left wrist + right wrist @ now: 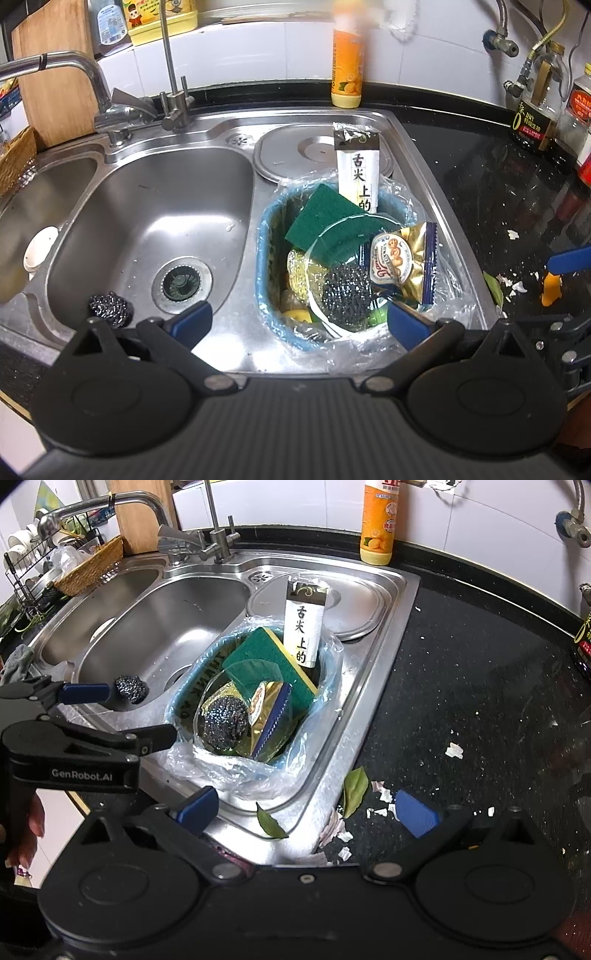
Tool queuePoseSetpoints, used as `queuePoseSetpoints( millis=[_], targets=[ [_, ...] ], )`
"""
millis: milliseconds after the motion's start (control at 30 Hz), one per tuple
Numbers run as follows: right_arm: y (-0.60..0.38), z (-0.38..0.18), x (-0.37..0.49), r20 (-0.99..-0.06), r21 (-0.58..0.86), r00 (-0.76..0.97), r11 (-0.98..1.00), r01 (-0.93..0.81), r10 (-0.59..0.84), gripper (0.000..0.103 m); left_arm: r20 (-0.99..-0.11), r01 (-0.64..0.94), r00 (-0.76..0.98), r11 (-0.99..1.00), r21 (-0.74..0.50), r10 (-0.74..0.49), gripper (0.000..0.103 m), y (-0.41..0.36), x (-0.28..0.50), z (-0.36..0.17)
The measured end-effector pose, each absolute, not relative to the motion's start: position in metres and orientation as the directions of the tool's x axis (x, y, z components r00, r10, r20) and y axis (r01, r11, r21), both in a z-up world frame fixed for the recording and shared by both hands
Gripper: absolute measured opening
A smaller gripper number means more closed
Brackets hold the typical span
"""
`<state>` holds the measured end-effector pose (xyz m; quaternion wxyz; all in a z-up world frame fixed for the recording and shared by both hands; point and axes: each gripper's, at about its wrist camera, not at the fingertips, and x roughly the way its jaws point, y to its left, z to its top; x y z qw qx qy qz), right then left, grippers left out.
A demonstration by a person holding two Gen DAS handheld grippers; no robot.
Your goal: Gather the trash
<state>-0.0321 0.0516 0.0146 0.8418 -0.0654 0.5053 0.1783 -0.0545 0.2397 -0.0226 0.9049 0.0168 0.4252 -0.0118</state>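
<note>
Steel wool is what I'm lined up on: a loose steel scrubber (pixel 110 309) sits in the sink basin (pixel 155 206), on the near slope just beside the drain (pixel 181 283). My left gripper (pixel 299 318) hangs over the sink's near edge with its jaws wide apart and nothing between them; the scrubber lies off to its left, just outside the left finger (pixel 192 319), so by my judgement I need to swing left and dip into the basin. It's a round ball with no long axis, so any closing direction should do. In the right wrist view one left finger reaches close beside it, though I can't tell if they touch.

To the right of the left gripper is the blue bin (pixel 263 258), lined with clear plastic and already holding a green sponge (pixel 321 218), another scrubber and a snack wrapper (pixel 400 264).

My right gripper (pixel 308 810) is also spread and empty, poised over the counter edge, where leaves (pixel 355 790) and paper scraps (pixel 384 797) lie between its fingers. The left hand is plainly nearer the scrubber
</note>
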Motion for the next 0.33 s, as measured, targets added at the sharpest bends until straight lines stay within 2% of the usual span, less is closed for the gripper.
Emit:
queuePoseSetpoints(
  millis=[333],
  targets=[
    [0.0487,0.0172,-0.0347,-0.87,0.064,0.435,0.928,-0.367,0.232,0.103,-0.771,0.048,0.637,0.997,0.052,0.01,0.103,0.2364,-0.058,-0.0238]
  ],
)
